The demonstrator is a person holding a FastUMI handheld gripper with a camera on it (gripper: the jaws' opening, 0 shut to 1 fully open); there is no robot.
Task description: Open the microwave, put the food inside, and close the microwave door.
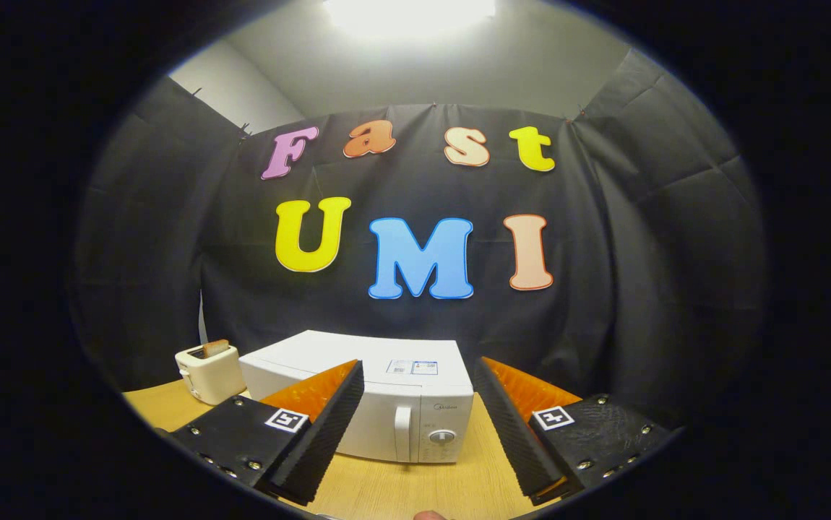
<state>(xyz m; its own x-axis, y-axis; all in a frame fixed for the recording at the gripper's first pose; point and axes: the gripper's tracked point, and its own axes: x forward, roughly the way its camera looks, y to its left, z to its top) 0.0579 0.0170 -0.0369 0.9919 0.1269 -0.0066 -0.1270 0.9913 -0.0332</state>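
Claw point(419, 426) spread wide, nothing btwn the fingers, hovering over the wooden table point(415, 491). Just ahead, framed btwn both fingers, sits the white microwave point(379, 393): boxy, door shut, upright handle point(402, 432) w/ a round knob point(442, 436) beside it, stickers on top. Beyond the left finger, next to the microwave, a cream toaster point(207, 372) w/ a slice of toast point(215, 348) poking up.

One microwave point(386, 401), one toaster point(209, 372) with one slice of bread point(216, 347), one table point(415, 487), one gripper point(419, 426), fingers spread apart.
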